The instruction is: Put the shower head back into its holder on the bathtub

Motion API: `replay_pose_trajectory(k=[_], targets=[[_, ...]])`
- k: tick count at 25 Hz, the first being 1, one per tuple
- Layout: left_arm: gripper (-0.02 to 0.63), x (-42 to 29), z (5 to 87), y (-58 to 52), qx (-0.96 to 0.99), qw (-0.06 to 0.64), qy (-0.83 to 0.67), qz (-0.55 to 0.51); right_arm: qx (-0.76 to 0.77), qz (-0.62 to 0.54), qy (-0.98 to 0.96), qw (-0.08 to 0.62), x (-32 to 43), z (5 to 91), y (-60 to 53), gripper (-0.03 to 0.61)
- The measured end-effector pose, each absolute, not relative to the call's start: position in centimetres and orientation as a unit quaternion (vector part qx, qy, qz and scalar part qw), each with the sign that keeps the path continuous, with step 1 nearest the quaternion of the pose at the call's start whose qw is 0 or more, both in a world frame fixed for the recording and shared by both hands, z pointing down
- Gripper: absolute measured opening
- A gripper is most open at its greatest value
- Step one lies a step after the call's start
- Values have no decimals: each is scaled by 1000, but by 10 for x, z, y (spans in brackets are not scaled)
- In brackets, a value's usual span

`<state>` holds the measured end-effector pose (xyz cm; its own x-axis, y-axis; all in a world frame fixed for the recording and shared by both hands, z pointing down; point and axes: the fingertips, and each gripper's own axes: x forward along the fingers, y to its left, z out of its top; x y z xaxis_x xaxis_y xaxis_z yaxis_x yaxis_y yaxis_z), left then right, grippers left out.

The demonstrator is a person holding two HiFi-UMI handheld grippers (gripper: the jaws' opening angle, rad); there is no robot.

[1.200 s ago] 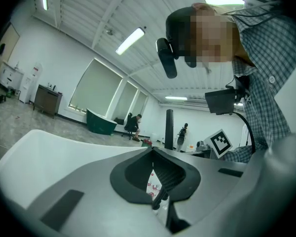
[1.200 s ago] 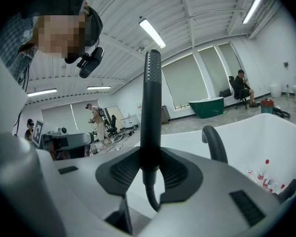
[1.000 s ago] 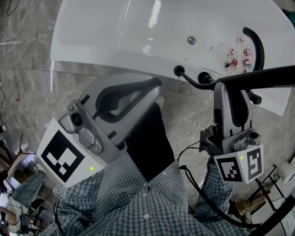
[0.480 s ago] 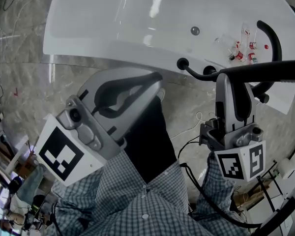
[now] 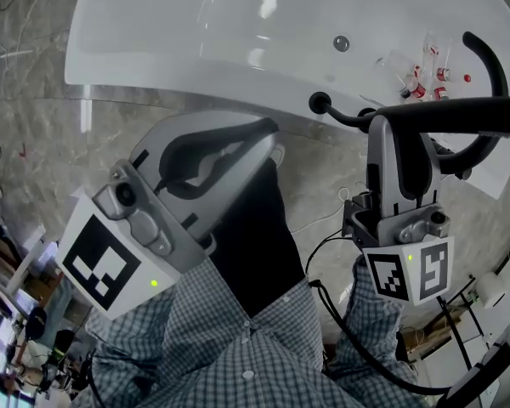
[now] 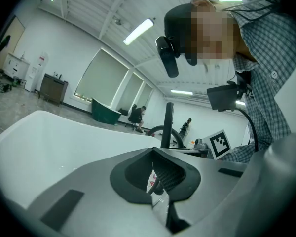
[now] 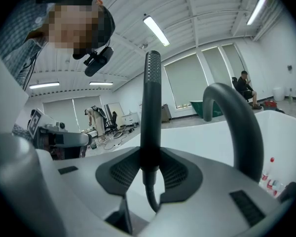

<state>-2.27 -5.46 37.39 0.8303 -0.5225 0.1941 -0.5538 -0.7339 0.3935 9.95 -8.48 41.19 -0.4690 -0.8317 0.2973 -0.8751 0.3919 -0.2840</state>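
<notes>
The black shower head (image 5: 459,114) lies level across the head view, and its handle is pinched in my right gripper (image 5: 399,133), which is shut on it just off the white bathtub (image 5: 195,32) rim. In the right gripper view the shower head (image 7: 151,98) stands upright between the pads, its hose (image 7: 150,197) curling below. Black round fittings (image 5: 320,102) sit on the rim next to the gripper; the hose runs from one. My left gripper (image 5: 270,136) is shut and holds nothing, pointing at the tub's near wall; its closed tips (image 6: 153,152) face the bathtub (image 6: 49,137).
A curved black faucet spout (image 5: 491,70) rises at the tub's right end, close to the shower head. Small red-capped bottles (image 5: 425,79) lie on the rim there. Cables (image 5: 340,221) trail on the marble floor below my right gripper. People sit and stand far back in the room.
My right gripper and the shower head sit a little higher in the head view, nearer the tub rim. The faucet spout has shifted right. The left gripper has hardly moved.
</notes>
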Motion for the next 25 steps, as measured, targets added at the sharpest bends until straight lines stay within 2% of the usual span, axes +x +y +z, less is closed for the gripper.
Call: replay_pose_trajectory(k=[25], targets=[[8, -30, 406, -44, 924, 236, -297, 50, 531, 200, -822, 52, 101, 476, -74, 118]])
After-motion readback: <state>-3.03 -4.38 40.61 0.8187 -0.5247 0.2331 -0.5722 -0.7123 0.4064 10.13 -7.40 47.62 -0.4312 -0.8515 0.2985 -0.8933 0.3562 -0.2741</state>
